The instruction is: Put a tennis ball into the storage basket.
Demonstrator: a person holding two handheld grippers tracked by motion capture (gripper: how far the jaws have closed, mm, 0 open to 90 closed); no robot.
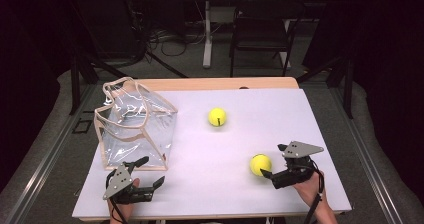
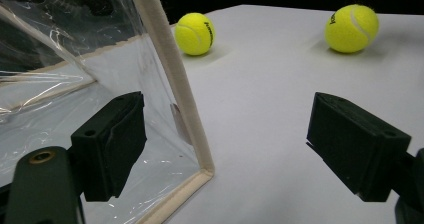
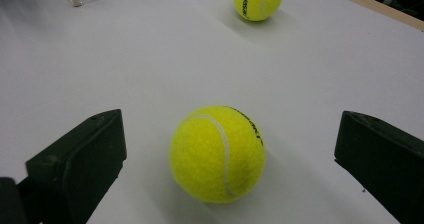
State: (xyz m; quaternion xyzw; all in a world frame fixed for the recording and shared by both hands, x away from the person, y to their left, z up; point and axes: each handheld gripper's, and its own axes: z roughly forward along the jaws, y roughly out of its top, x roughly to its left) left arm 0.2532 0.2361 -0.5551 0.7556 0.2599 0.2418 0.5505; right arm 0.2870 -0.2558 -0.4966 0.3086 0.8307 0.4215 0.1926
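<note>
Two yellow tennis balls lie on the white table (image 1: 300,114). The near ball (image 1: 260,164) (image 3: 218,154) sits on the surface between the wide-apart jaws of my right gripper (image 1: 273,160) (image 3: 232,149), untouched by either jaw. Farther back, near the table's middle, rests the far ball (image 1: 217,117) (image 3: 258,0). A clear plastic bag with beige trim (image 1: 135,126) stands at the left. My left gripper (image 1: 152,170) (image 2: 232,144) is open just in front of it, and the bag's corner edge (image 2: 172,69) rises between its jaws. Both balls (image 2: 195,33) (image 2: 351,28) lie beyond it.
A strip of wooden table edge (image 1: 220,83) runs along the back. A dark folding chair (image 1: 260,31) and a desk leg (image 1: 207,34) stand on the floor behind the table. Dark floor rails (image 1: 45,149) flank both sides.
</note>
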